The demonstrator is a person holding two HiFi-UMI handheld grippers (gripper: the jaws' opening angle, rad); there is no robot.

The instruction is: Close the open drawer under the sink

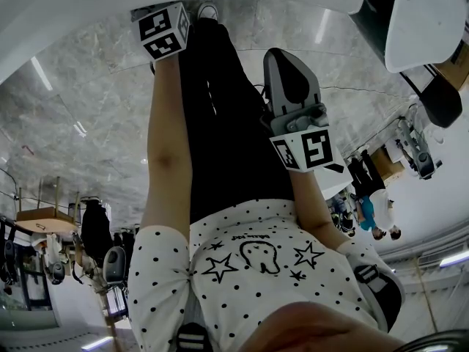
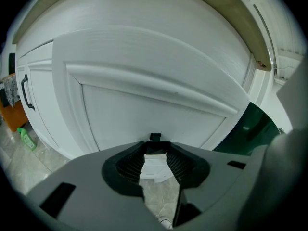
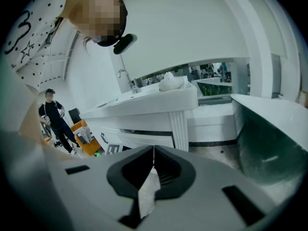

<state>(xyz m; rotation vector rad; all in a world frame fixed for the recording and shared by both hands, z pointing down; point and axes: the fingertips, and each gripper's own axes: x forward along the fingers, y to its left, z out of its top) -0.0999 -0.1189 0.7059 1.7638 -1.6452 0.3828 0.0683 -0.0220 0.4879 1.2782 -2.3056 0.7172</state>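
Two grippers point down at the person's sides in the head view, left gripper (image 1: pixel 165 29) and right gripper (image 1: pixel 289 79), over a marble floor (image 1: pixel 88 108). Left gripper view: jaws slightly apart and empty, close to a white panelled cabinet front (image 2: pixel 154 81). Right gripper view: jaws closed tip to tip on nothing; farther off, the drawer (image 3: pixel 144 139) juts open under the sink counter (image 3: pixel 144 97)
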